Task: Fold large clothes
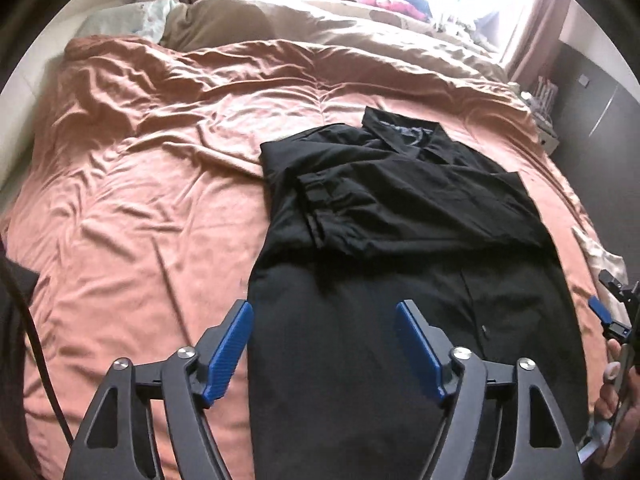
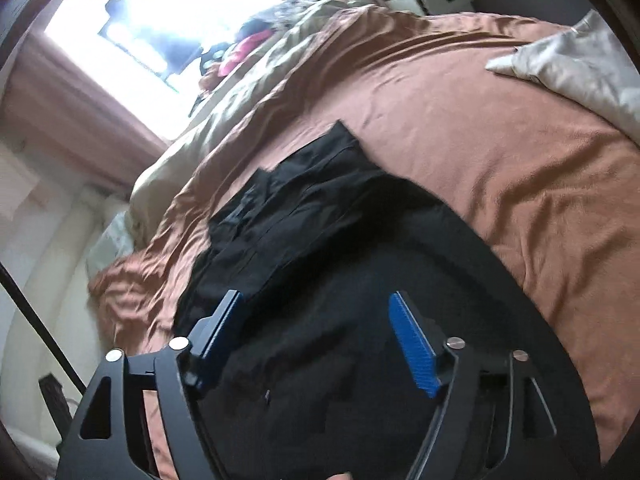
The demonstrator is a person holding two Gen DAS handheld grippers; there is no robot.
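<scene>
Nothing readable here, honestly. The black shirt [image 1: 400,216] lying ahead of the left claw [image 1: 324,350] has a pale strip inside its collar that could be a label, but it's too blurred to make out any letters. No brand, number or sign shows up in the right claw's view either.

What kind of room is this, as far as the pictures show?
Most likely a bedroom: a wide bed with a rust-coloured cover, a pillow near its head, and a curtained window behind it.
</scene>
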